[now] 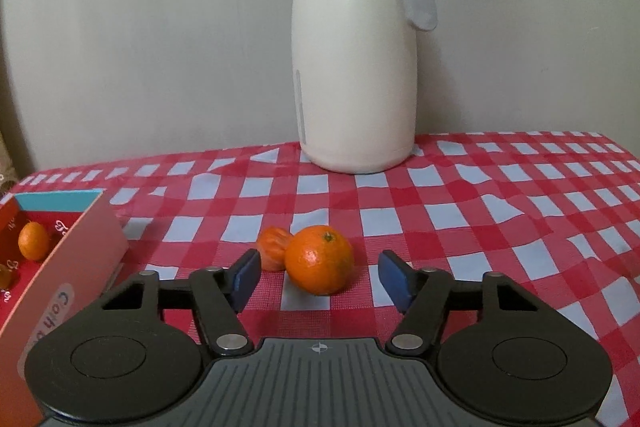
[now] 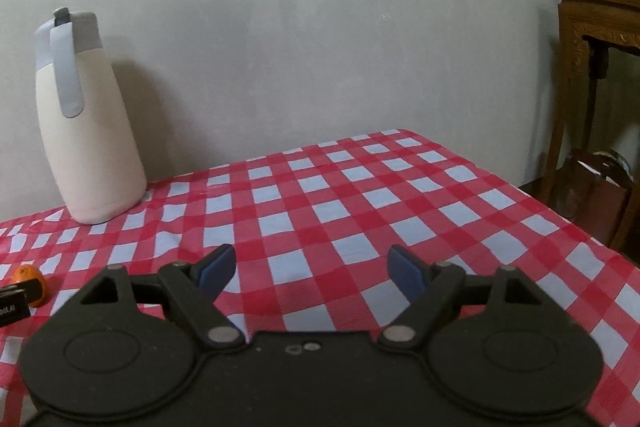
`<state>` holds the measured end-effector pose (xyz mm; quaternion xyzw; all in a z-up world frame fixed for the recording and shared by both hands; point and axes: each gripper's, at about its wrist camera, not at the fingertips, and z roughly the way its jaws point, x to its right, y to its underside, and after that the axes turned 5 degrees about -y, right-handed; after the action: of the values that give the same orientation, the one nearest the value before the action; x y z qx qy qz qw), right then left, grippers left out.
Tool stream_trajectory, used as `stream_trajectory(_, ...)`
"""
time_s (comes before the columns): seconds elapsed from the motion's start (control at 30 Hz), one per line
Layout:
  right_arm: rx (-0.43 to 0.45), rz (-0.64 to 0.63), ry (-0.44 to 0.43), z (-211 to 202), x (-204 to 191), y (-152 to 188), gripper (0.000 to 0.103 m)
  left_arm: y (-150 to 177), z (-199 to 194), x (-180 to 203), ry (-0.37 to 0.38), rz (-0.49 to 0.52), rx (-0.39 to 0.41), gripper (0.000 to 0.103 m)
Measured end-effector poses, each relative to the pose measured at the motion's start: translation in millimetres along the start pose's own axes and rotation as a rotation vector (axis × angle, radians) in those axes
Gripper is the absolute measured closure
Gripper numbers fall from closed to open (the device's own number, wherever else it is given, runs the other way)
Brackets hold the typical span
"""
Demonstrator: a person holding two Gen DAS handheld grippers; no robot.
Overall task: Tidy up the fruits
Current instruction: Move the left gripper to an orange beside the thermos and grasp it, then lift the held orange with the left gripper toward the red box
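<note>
A whole mandarin (image 1: pixel 319 261) lies on the red-and-white checked tablecloth (image 1: pixel 460 227), touching a smaller peeled-looking orange piece (image 1: pixel 273 247) behind it on the left. My left gripper (image 1: pixel 318 279) is open, its blue pads either side of the mandarin without touching it. A pink box (image 1: pixel 60 267) at the left holds a small orange fruit (image 1: pixel 33 241). My right gripper (image 2: pixel 310 273) is open and empty over bare cloth. The mandarin (image 2: pixel 30 283) shows at the far left of the right wrist view, partly hidden by the left gripper's tip.
A tall cream thermos jug with a grey lid and handle (image 1: pixel 354 67) stands at the back by the wall; it also shows in the right wrist view (image 2: pixel 86 131). A wooden side table (image 2: pixel 596 75) stands beyond the table's right edge.
</note>
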<state>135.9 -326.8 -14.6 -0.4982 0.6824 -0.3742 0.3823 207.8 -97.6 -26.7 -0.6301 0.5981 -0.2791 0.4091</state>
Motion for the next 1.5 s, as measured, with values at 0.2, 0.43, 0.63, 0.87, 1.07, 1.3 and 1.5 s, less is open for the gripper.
stream_trajectory(0.2,-0.006,0.004,-0.003,4,3,0,0.020,-1,9,-1,-0.010,-0.012,-0.004,0.040)
stream_trajectory(0.43,-0.011,0.003,-0.011,6,3,0,0.020,-2,22,4,-0.031,0.008,-0.021,0.059)
stream_trajectory(0.63,-0.005,0.008,-0.012,5,2,-2,0.020,-1,18,2,-0.012,0.016,-0.015,0.061)
stream_trajectory(0.87,-0.006,0.007,-0.018,3,-6,-4,0.020,-1,-5,-10,-0.003,0.024,0.011,0.061)
stream_trajectory(1.07,-0.010,0.000,-0.031,0,-22,-3,0.020,-1,-24,-28,-0.008,0.027,0.032,0.061)
stream_trajectory(1.3,0.010,-0.031,-0.075,-12,-52,-7,0.020,-4,-45,-59,-0.027,0.003,0.063,0.061)
stream_trajectory(1.5,0.018,-0.068,-0.124,-22,-85,-9,0.020,-4,-56,-91,-0.054,-0.026,0.083,0.061)
